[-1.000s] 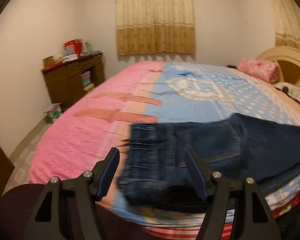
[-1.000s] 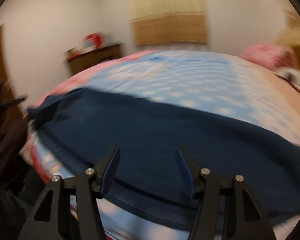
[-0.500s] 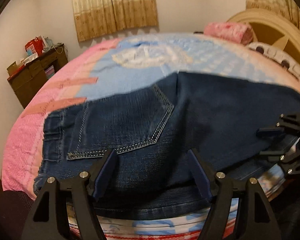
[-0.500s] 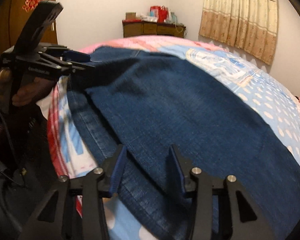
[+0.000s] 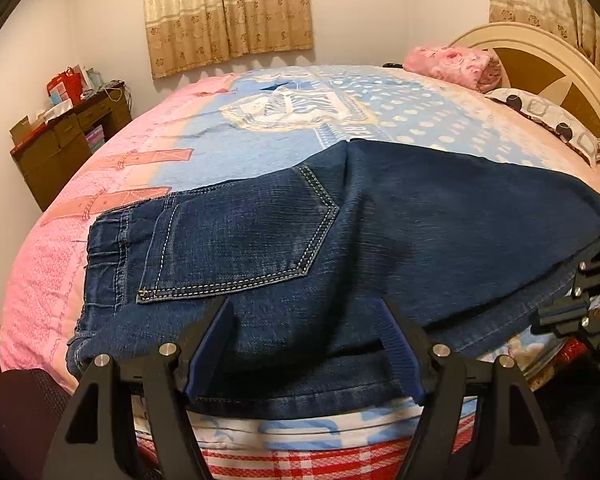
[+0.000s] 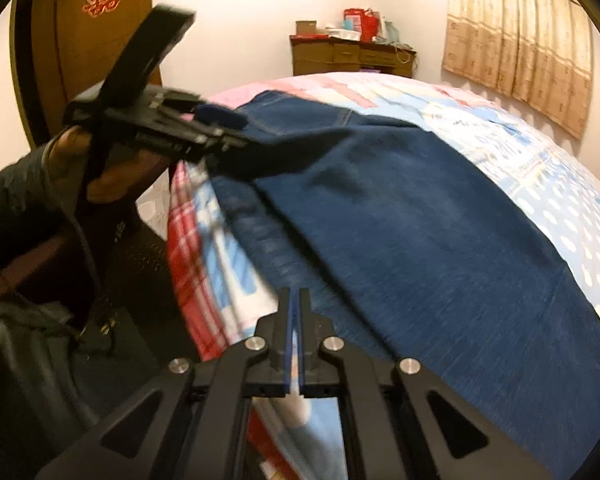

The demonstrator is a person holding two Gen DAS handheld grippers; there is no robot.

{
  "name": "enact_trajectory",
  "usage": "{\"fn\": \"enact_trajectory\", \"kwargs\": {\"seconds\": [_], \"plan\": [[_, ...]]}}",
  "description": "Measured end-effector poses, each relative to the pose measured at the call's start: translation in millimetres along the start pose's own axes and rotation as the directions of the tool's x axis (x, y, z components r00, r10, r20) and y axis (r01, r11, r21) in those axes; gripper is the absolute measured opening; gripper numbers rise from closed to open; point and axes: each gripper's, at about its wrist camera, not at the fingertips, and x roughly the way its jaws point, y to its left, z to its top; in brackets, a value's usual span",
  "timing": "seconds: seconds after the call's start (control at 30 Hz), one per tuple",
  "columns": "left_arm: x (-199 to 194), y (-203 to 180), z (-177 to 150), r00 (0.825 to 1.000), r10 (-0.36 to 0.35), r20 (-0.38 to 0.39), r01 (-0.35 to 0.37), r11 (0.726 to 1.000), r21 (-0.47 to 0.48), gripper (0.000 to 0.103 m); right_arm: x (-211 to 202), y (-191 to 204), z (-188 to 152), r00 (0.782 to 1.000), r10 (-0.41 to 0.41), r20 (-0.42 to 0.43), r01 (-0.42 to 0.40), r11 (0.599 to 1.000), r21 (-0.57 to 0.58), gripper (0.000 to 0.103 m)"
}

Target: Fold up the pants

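Dark blue denim pants lie flat across the near side of the bed, waistband to the left and back pocket up. My left gripper stands open over their near edge, with denim between its fingers and the pads apart from it. The right wrist view shows the same pants, and the left gripper, held by a hand, at the waist end. My right gripper is shut, its fingertips pinched on the pants' near edge. It also shows at the right edge of the left wrist view as the right gripper.
The bed has a pink and blue bedspread with a red plaid sheet hanging over the near side. A pink pillow and the headboard are far right. A brown dresser stands by the far wall, a wooden door at left.
My right gripper's jaws have closed fully at the pants' near edge and it has swung left. The left gripper has come in closer and lower over the waist end, still open.
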Motion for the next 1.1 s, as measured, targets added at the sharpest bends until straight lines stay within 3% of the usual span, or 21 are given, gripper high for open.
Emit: {"fn": "enact_trajectory", "kwargs": {"seconds": [0.1,0.13,0.2,0.23,0.27,0.33,0.43,0.47,0.67,0.7,0.73,0.8,0.97,1.1], "plan": [[2,-3,0,1.000,-0.006,-0.008,0.006,1.000,0.004,0.074,6,-6,-1,0.998,-0.055,0.023,0.055,0.999,-0.001,0.006],[3,-5,0,1.000,-0.005,-0.011,0.005,1.000,0.008,0.074,12,-11,2,0.997,-0.075,0.026,0.075,0.997,0.000,0.013],[4,-8,0,1.000,0.001,-0.011,-0.001,1.000,0.017,0.074,16,-15,10,0.994,-0.097,0.044,0.097,0.995,-0.010,0.038],[4,-8,0,1.000,0.001,-0.009,-0.001,1.000,0.017,0.074,18,-13,17,0.994,-0.085,0.068,0.087,0.996,-0.019,0.059],[5,-7,1,1.000,0.000,-0.009,0.000,1.000,0.013,0.074,20,-12,23,0.992,-0.085,0.088,0.088,0.996,-0.030,0.072],[7,-5,0,1.000,-0.002,-0.014,0.002,1.000,0.002,0.074,28,-1,33,0.990,-0.101,0.101,0.110,0.990,-0.091,0.069],[6,-3,1,1.000,-0.001,-0.013,0.001,1.000,-0.006,0.074,49,-2,45,0.989,-0.137,0.058,0.142,0.985,-0.096,0.046],[6,-3,1,1.000,-0.001,-0.011,0.001,1.000,-0.006,0.074,54,-3,47,0.987,-0.152,0.047,0.156,0.983,-0.101,0.043],[4,-2,1,1.000,-0.004,-0.014,0.004,1.000,-0.017,0.074,66,-2,41,0.990,-0.140,0.005,0.140,0.982,-0.129,0.039],[5,-1,1,1.000,-0.004,-0.015,0.003,1.000,-0.017,0.074,67,-2,39,0.988,-0.154,0.002,0.153,0.978,-0.141,0.033],[5,-1,1,1.000,-0.003,-0.016,0.003,1.000,-0.016,0.074,70,-4,39,0.985,-0.175,-0.002,0.173,0.974,-0.147,0.017],[4,-1,2,1.000,-0.001,-0.014,0.001,1.000,-0.015,0.074,71,-12,39,0.990,-0.141,-0.008,0.140,0.985,-0.104,0.006],[-3,1,5,1.000,-0.001,0.004,0.001,1.000,-0.025,0.074,45,-9,42,0.996,-0.080,0.044,0.083,0.994,-0.073,0.005],[-5,1,8,1.000,-0.019,0.017,0.020,0.999,-0.029,0.074,27,2,35,0.998,-0.054,0.033,0.057,0.992,-0.113,0.005]]}}
